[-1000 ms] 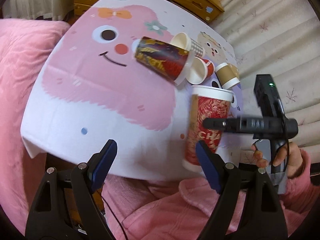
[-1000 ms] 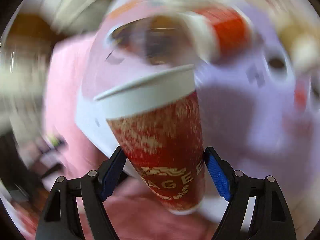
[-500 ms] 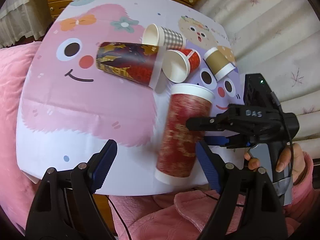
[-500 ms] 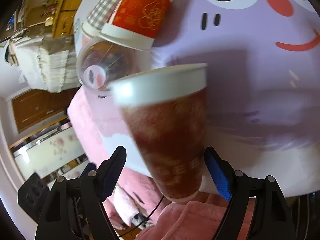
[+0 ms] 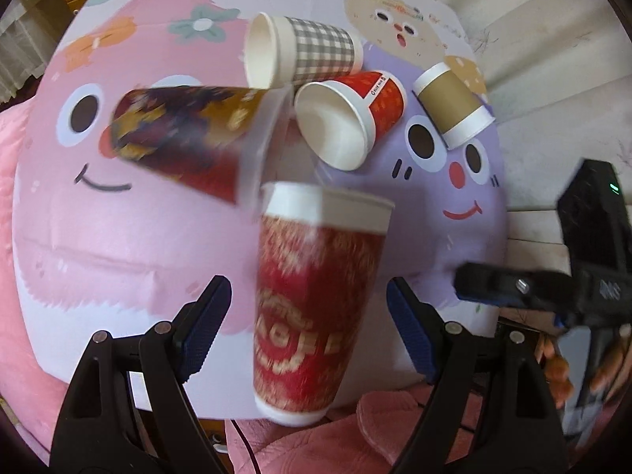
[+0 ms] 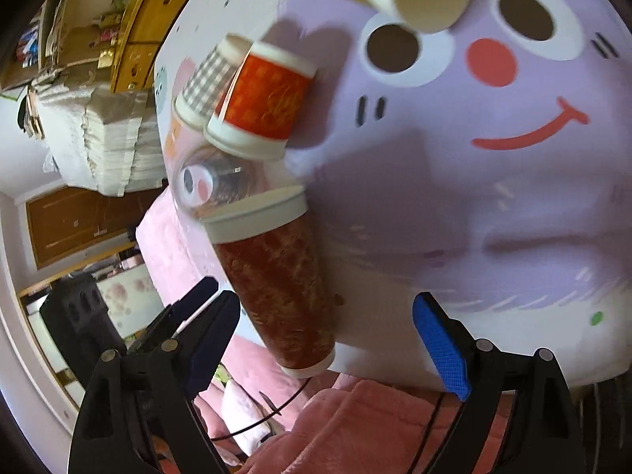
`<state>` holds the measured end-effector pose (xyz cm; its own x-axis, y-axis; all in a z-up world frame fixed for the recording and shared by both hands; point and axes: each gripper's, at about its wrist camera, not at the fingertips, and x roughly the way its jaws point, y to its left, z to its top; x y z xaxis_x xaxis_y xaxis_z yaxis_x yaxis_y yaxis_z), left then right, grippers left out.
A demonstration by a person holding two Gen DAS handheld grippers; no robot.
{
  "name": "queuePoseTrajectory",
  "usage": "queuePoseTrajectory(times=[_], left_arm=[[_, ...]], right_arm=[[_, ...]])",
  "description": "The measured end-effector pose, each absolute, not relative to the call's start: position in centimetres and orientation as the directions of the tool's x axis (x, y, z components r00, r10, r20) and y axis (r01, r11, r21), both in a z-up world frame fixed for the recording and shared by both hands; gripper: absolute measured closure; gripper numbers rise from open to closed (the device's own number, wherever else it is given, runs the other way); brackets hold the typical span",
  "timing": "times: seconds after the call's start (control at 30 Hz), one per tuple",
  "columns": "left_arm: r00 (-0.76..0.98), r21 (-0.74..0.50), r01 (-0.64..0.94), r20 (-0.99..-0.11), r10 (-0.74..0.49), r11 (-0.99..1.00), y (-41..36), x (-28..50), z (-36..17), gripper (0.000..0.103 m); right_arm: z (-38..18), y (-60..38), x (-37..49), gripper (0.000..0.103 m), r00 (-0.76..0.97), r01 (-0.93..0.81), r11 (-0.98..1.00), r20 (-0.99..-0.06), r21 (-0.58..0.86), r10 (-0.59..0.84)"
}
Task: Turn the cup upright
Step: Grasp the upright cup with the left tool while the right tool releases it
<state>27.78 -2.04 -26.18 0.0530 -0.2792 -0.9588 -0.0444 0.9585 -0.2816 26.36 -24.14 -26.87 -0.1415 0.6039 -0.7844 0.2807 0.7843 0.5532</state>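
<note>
Two hand-held grippers, both wide open now: your right hand-held gripper let go of the tall red paper cup w/ white rim, which half a sec ago it clamped. Cup stands rim-up near the counter front edge, so flip looks done. Left hand-held gripper straddles it w/o touching. Behind lie the dark patterned cup & three small cups; back straight out.

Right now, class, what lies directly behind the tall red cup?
Behind the tall red cup lies a clear cup on its side, then the small red cup. The cloth beneath is covered.
</note>
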Motion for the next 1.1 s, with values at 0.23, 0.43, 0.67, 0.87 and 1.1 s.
queuePoseTrajectory(times=[0.23,0.43,0.67,0.87,1.1], left_arm=[[-0.037,-0.174,0.000,-0.984,-0.174,0.985,-5.7,29.7,-29.0,0.024],[-0.013,-0.127,0.085,-0.992,-0.127,0.988,-7.7,29.2,-28.8,0.027],[0.168,-0.143,0.093,-0.973,-0.157,0.985,-8.0,27.4,-25.0,0.028],[0.431,-0.193,0.126,-0.873,-0.229,0.973,-6.4,24.6,-21.1,0.029],[0.585,-0.115,0.210,-0.781,-0.219,0.971,-5.0,19.7,-20.4,0.029]], right_arm=[[-26.9,-28.4,25.6,0.013,-0.099,0.329,0.769,-0.790,0.548,0.605],[-26.9,-30.6,24.4,0.012,-0.072,0.368,0.753,-0.791,0.545,0.607],[-24.8,-32.1,23.4,0.012,-0.007,0.349,0.768,-0.818,0.537,0.575],[-23.2,-32.6,22.2,0.012,0.034,0.307,0.786,-0.831,0.537,0.555],[-22.4,-32.3,20.5,0.012,0.038,0.281,0.810,-0.849,0.515,0.526]])
